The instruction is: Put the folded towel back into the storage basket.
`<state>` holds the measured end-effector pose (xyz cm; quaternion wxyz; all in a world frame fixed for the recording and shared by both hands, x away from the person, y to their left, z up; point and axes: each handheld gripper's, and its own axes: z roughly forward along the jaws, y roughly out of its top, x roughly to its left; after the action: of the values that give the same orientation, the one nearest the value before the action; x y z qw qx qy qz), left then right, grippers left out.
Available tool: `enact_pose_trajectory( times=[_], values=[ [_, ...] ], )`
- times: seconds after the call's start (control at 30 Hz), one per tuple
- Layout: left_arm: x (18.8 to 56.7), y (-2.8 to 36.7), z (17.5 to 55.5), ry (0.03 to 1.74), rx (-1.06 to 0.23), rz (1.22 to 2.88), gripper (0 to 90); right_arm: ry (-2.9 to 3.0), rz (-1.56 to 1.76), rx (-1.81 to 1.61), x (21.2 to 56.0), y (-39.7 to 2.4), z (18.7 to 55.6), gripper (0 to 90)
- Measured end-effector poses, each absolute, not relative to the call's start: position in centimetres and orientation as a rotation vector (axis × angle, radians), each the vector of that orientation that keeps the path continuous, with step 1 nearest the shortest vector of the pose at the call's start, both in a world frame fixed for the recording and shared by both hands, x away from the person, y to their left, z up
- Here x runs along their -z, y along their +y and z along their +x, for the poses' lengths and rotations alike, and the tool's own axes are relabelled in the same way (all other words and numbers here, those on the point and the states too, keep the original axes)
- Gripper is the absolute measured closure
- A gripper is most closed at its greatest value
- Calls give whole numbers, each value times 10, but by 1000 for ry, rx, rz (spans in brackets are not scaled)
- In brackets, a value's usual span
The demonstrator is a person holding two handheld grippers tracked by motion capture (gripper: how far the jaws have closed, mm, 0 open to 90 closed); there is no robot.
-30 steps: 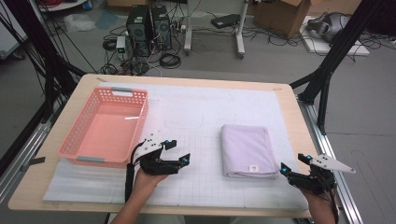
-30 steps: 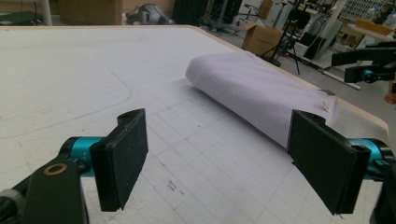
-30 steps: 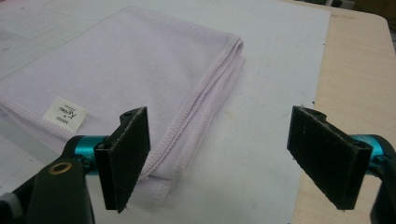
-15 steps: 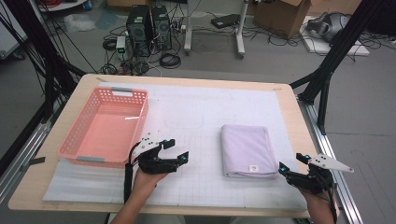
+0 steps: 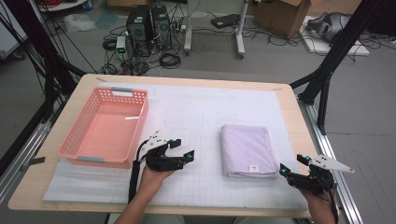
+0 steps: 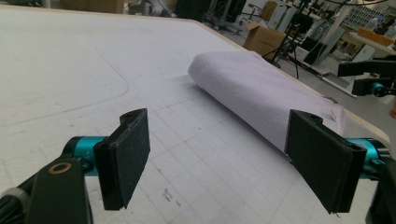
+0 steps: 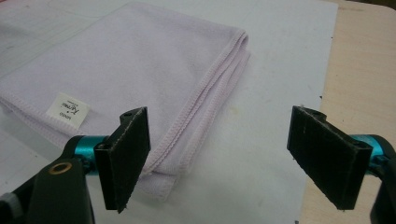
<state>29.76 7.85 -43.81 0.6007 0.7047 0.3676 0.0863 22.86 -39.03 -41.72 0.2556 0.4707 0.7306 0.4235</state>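
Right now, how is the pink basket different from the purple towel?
The pink basket is a stiff plastic box with holes in its walls; the purple towel is soft cloth, folded flat. The basket has nothing in it and sits beside the left gripper; the towel lies nearer the right gripper and carries a small white label. Both rest on the white mat, untouched.

Both claws, left [image 5: 181, 149] and right [image 5: 290, 166], gape wide, held low and level.

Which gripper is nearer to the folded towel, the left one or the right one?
Right. The right gripper sits just off the towel's near right corner; the left gripper stands farther off, to its left.
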Motion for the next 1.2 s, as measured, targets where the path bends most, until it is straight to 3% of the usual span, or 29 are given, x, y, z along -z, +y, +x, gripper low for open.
enact_pose_trajectory(
  times=[0.4,0.77,1.07,1.2],
  values=[
    [425,14,332,836,-109,1711,257,2012,1269,-1144,419,-386,231,203],
    [439,-44,348,866,-43,1815,247,2012,1274,-1149,420,-387,231,203],
    [454,-58,353,967,23,1866,234,2018,1276,-1146,420,-388,230,203],
    [455,-60,351,960,56,1886,270,2020,1274,-1144,420,-388,231,203]
  ],
)
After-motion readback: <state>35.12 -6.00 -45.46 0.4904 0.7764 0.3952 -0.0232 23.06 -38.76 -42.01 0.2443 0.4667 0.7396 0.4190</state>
